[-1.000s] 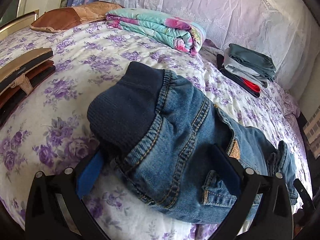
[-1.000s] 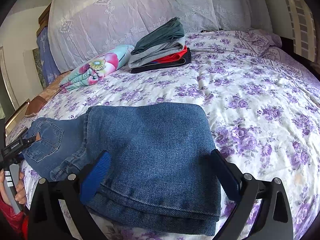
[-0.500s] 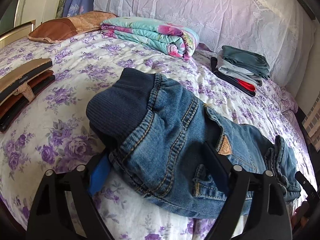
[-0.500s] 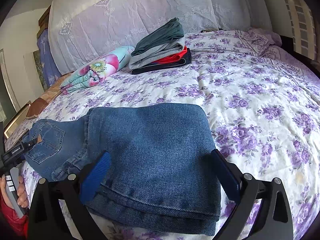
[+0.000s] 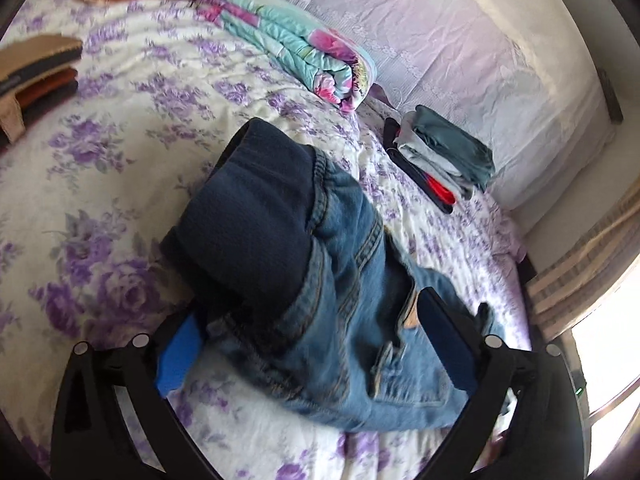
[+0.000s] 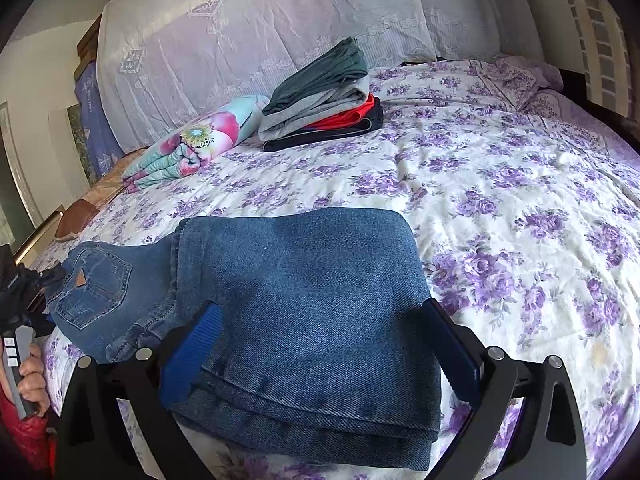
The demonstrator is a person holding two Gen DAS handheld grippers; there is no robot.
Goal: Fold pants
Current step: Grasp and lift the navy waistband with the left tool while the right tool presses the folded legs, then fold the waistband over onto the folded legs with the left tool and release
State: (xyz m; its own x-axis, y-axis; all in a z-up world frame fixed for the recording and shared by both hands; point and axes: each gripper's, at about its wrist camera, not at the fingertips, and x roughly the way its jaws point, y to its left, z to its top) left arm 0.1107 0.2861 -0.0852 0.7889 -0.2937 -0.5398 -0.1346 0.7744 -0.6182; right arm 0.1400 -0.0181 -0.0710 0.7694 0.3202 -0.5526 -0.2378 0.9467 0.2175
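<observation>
Blue jeans (image 5: 340, 308) with a dark navy ribbed waistband (image 5: 252, 216) lie on the floral bedspread. In the left wrist view my left gripper (image 5: 316, 344) is open, its fingers on either side of the waist end. In the right wrist view the folded leg end of the jeans (image 6: 312, 300) lies flat, with the back pocket (image 6: 94, 288) at the left. My right gripper (image 6: 320, 344) is open, its fingers straddling the folded legs. The left gripper's handle and hand (image 6: 20, 360) show at the far left.
A stack of folded clothes (image 6: 320, 100) and a rolled floral blanket (image 6: 192, 140) lie near the headboard pillows (image 6: 280, 20). The same stack shows in the left wrist view (image 5: 440, 160). Brown cushions (image 5: 36, 68) lie at the left edge. The bedspread (image 6: 520, 200) stretches to the right.
The left wrist camera has risen and tilted, looking down more steeply on the waistband. The right gripper has stayed almost still.
</observation>
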